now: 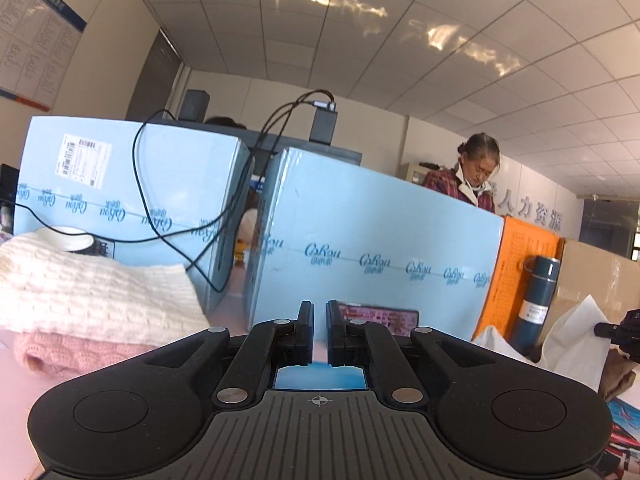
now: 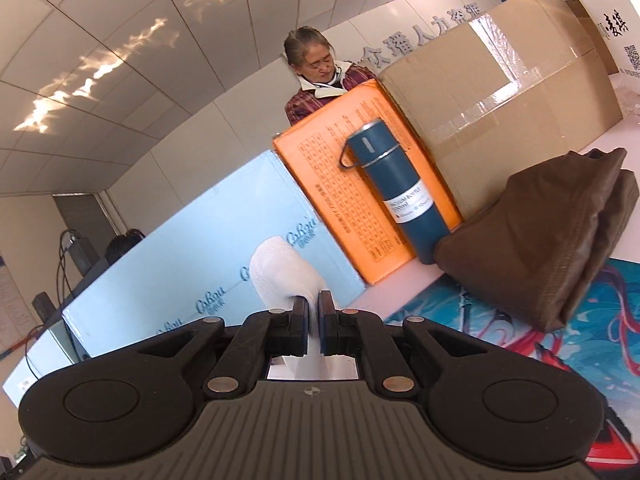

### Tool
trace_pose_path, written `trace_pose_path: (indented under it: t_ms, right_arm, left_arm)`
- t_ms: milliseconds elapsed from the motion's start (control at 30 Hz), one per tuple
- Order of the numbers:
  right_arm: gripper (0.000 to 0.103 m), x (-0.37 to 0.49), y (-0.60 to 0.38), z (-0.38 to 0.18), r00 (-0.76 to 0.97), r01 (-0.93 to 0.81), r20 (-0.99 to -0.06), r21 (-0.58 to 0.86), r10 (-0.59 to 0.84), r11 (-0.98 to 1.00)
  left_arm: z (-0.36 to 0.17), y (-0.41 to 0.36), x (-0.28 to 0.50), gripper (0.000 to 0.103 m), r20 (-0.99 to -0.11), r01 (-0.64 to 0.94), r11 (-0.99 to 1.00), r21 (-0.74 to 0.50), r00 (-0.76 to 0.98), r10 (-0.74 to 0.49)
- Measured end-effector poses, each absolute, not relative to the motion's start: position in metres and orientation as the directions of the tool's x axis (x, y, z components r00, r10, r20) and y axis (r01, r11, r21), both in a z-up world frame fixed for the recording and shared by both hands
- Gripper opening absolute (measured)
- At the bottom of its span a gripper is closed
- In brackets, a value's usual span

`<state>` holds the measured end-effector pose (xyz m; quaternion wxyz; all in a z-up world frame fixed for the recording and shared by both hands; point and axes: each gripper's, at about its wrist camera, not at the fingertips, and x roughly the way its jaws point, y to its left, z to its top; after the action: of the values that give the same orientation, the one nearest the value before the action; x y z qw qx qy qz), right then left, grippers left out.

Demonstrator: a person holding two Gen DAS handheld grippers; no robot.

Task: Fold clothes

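The setting is an office workroom. Overhead, a grid ceiling (image 1: 400, 60) of square tiles spans the top of both views; a printed notice board (image 1: 36, 40) hangs on the wall at upper left of the left view, and raised wall lettering (image 2: 420, 50) runs behind a person (image 2: 320, 76) at top centre of the right view. Across mid-frame, blue cartons (image 1: 380, 240), an orange carton (image 2: 360, 200) and a brown carton (image 2: 500, 92) line a table (image 1: 16, 400), with cables (image 1: 180, 220) draped at centre left.
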<state>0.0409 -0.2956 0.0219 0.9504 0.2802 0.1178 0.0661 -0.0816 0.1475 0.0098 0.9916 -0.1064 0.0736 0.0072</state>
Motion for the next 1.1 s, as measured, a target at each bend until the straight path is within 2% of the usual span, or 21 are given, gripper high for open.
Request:
trace_pose_path:
  t_ms: [33,100,133,300,333,367,433,500,533,600,700,867,900,933,967,1000,1033,1067,1100]
  right_arm:
    - [0.005,0.040,-0.302,0.016,0.962,-0.032,-0.212,0.533,0.170,0.845]
    - [0.005,0.038,-0.317,0.003,0.957,0.022,-0.260,0.511,0.131,0.860]
    - [0.005,0.036,-0.325,-0.003,0.952,0.045,-0.283,0.512,0.119,0.858]
    - [0.009,0.022,-0.351,-0.018,0.950,0.149,-0.313,0.494,0.015,0.857]
    - [0.015,0.019,-0.354,-0.019,0.950,0.162,-0.313,0.493,0.000,0.855]
    - [0.022,0.018,-0.357,-0.019,0.949,0.167,-0.315,0.499,-0.002,0.850]
    - [0.062,0.017,-0.359,-0.020,0.946,0.158,-0.324,0.504,0.016,0.849]
    - [0.072,0.017,-0.359,-0.021,0.941,0.142,-0.335,0.506,0.042,0.850]
    - [0.081,0.019,-0.358,-0.021,0.936,0.144,-0.350,0.497,0.046,0.856]
    - [0.087,0.029,-0.354,-0.021,0.915,0.164,-0.401,0.460,0.039,0.873]
    - [0.087,0.047,-0.348,-0.026,0.876,0.186,-0.480,0.412,0.039,0.892]
    - [0.083,0.065,-0.333,-0.035,0.854,0.179,-0.520,0.333,0.021,0.926]
    - [0.077,0.065,-0.329,-0.035,0.851,0.170,-0.524,0.317,0.023,0.933]
    - [0.064,0.065,-0.327,-0.035,0.849,0.155,-0.527,0.309,0.033,0.938]
    - [0.053,0.065,-0.325,-0.036,0.848,0.134,-0.528,0.308,0.052,0.942]
    - [0.037,0.064,-0.324,-0.035,0.847,0.123,-0.528,0.305,0.061,0.944]
    - [0.029,0.061,-0.324,-0.034,0.848,0.119,-0.526,0.301,0.061,0.946]
    - [0.025,0.059,-0.324,-0.033,0.849,0.116,-0.524,0.297,0.061,0.948]
    - [0.013,0.057,-0.324,-0.032,0.850,0.112,-0.523,0.293,0.061,0.950]
  left_arm:
    - [0.008,0.141,-0.088,0.029,-0.172,-0.024,0.980,-0.200,0.985,-0.011]
    - [0.002,0.130,-0.102,0.075,-0.198,-0.013,0.984,-0.175,0.980,-0.022]
    - [0.000,0.123,-0.110,0.081,-0.204,0.009,0.989,-0.145,0.978,-0.039]
    - [-0.015,0.082,-0.140,0.091,-0.288,0.198,0.978,0.065,0.942,-0.171]
    - [-0.019,0.072,-0.143,0.091,-0.319,0.243,0.964,0.110,0.927,-0.197]
    - [-0.023,0.063,-0.144,0.091,-0.354,0.279,0.948,0.154,0.911,-0.211]
    - [-0.030,0.045,-0.144,0.091,-0.405,0.331,0.913,0.239,0.888,-0.216]
    - [-0.037,0.028,-0.145,0.091,-0.439,0.375,0.872,0.315,0.872,-0.217]
    - [-0.039,0.023,-0.143,0.091,-0.446,0.383,0.861,0.336,0.870,-0.213]
    - [-0.045,0.015,-0.140,0.092,-0.454,0.392,0.841,0.372,0.867,-0.203]
    - [-0.045,0.013,-0.135,0.092,-0.461,0.398,0.840,0.369,0.863,-0.207]
    - [-0.046,0.020,-0.130,0.089,-0.464,0.423,0.840,0.340,0.852,-0.241]
    - [-0.046,0.023,-0.129,0.081,-0.470,0.433,0.840,0.326,0.845,-0.253]
    - [-0.045,0.026,-0.128,0.073,-0.476,0.445,0.839,0.313,0.838,-0.267]
    - [-0.045,0.029,-0.127,0.052,-0.482,0.457,0.837,0.299,0.830,-0.281]
    - [-0.045,0.032,-0.125,0.036,-0.483,0.460,0.837,0.297,0.828,-0.284]
    - [-0.046,0.034,-0.124,0.034,-0.483,0.460,0.837,0.297,0.828,-0.285]
    - [-0.045,0.037,-0.124,0.028,-0.480,0.460,0.837,0.296,0.829,-0.286]
    - [-0.044,0.040,-0.124,0.020,-0.477,0.459,0.838,0.295,0.831,-0.287]
